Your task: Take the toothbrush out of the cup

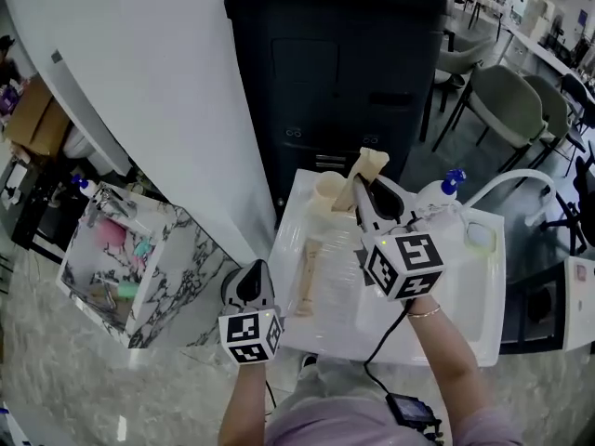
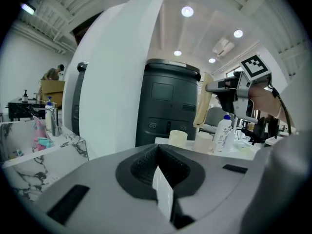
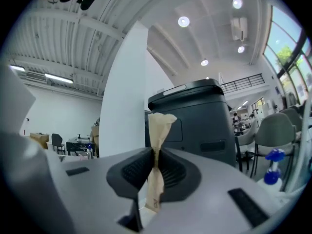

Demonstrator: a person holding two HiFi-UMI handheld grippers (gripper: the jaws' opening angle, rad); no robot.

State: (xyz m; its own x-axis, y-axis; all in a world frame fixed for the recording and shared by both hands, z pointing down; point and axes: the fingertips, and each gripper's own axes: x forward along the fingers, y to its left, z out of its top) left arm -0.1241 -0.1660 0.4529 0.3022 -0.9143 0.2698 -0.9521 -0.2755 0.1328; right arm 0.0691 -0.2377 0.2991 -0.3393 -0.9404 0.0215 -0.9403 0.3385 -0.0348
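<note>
Fingers (image 3: 132, 172) of the right gripper (image 3: 155, 163) pinch shut mid-length on the paper-wrapped toothbrush (image 3: 158, 126), probably light, stiff and slippery in its wrapper, clear of the cup (image 1: 330, 193).

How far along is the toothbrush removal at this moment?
Done: the tan paper-wrapped toothbrush hangs clear above the cream round cup. In hand: the right gripper is clamped on it; the left gripper is shut, empty. Left: probably setting it down.
</note>
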